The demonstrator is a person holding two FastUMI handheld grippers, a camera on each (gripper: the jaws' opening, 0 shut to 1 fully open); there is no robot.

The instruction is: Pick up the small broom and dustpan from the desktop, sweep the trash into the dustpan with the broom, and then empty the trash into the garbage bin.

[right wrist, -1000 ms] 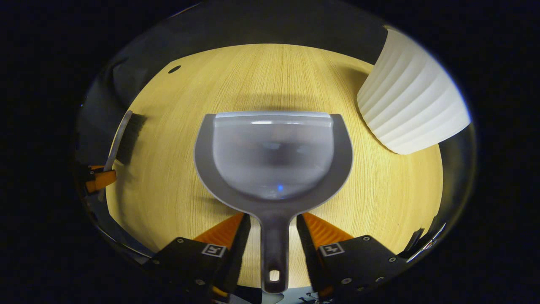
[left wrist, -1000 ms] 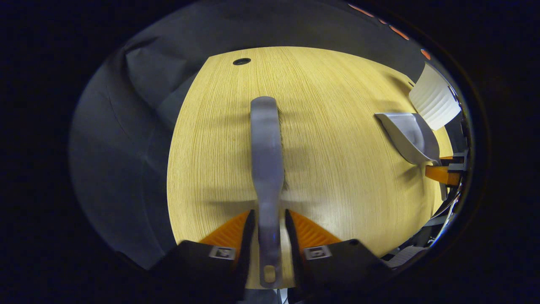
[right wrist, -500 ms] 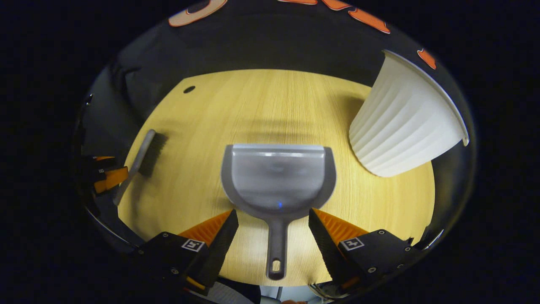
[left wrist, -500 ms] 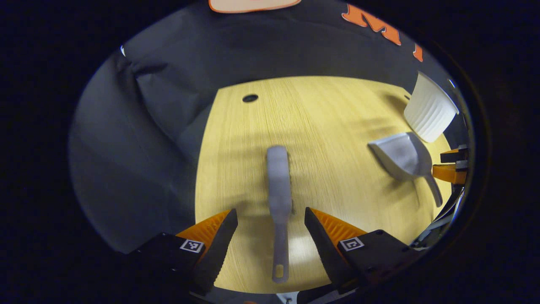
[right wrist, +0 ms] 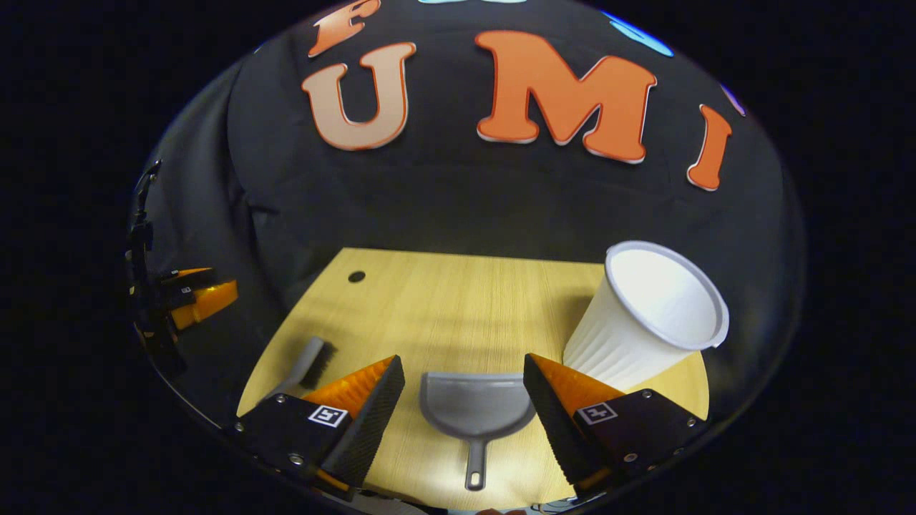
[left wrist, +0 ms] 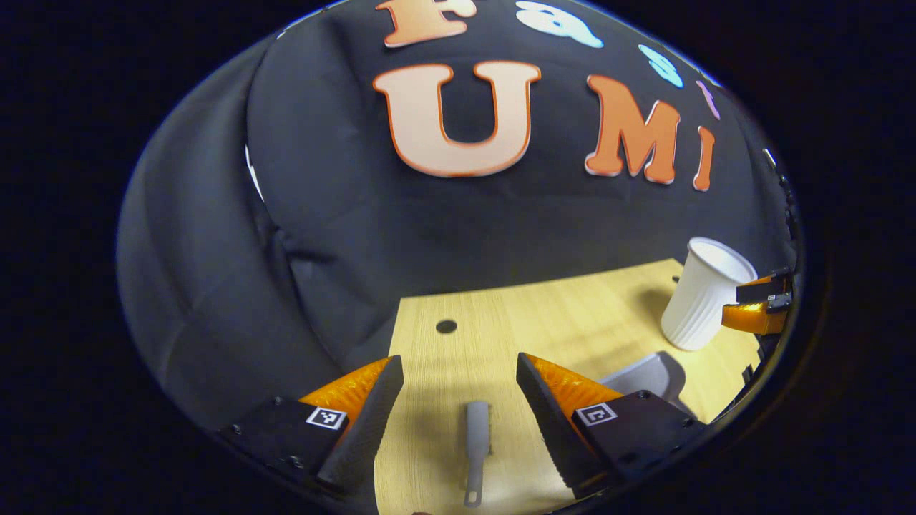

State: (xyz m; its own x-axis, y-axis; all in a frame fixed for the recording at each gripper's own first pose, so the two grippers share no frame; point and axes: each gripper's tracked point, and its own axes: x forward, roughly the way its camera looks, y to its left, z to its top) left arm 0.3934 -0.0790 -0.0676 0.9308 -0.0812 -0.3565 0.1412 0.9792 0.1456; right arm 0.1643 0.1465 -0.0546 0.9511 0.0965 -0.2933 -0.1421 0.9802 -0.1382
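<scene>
A grey broom (left wrist: 476, 438) and grey dustpan (right wrist: 476, 408), a ribbed white cup (right wrist: 644, 322), a pale wood-grain desktop (right wrist: 458, 307).
</scene>
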